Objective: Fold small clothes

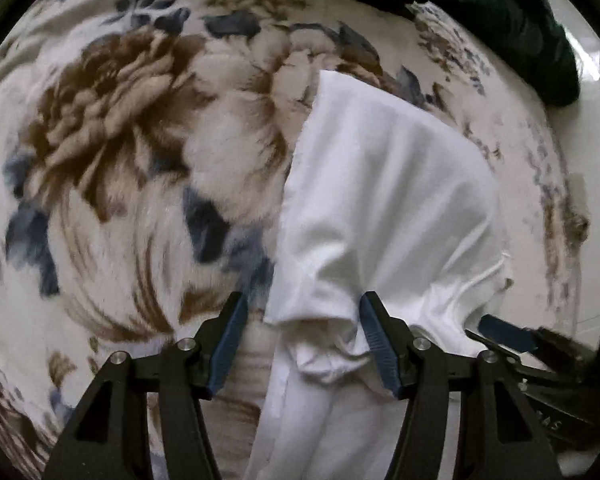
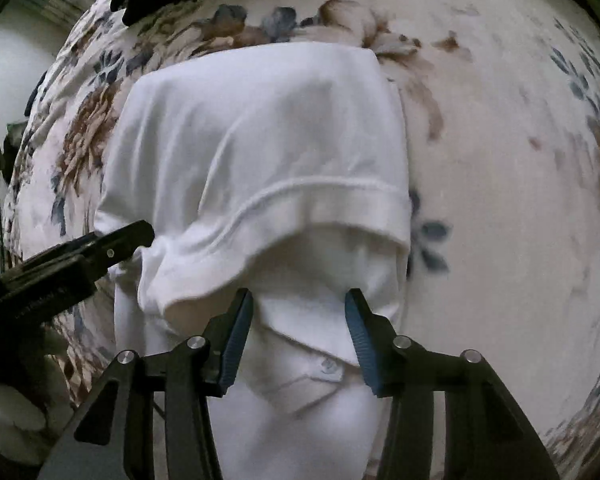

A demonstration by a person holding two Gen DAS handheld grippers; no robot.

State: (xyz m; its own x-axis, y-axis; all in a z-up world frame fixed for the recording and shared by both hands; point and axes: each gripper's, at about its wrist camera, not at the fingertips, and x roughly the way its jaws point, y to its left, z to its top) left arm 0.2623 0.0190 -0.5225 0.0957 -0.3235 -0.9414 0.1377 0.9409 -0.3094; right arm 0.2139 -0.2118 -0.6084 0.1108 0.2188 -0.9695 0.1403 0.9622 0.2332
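A small white shirt [image 1: 384, 200] lies folded over on a floral blanket [image 1: 120, 140]. In the right wrist view the white shirt [image 2: 260, 140] shows a hemmed edge, and a collar with a button [image 2: 327, 365] under the fold. My left gripper [image 1: 303, 308] is open, its jaws apart over the shirt's near left edge. My right gripper [image 2: 299, 304] is open over the collar area, with the folded hem just ahead of it. The right gripper's finger [image 1: 508, 332] shows at the lower right of the left view. The left gripper's finger [image 2: 116, 246] shows at the left of the right view.
The floral blanket [image 2: 500, 160] covers the whole surface. A dark green cloth [image 1: 512, 28] lies at its far right edge, with a pale floor beyond. A gloved hand [image 2: 8, 420] shows at the lower left of the right view.
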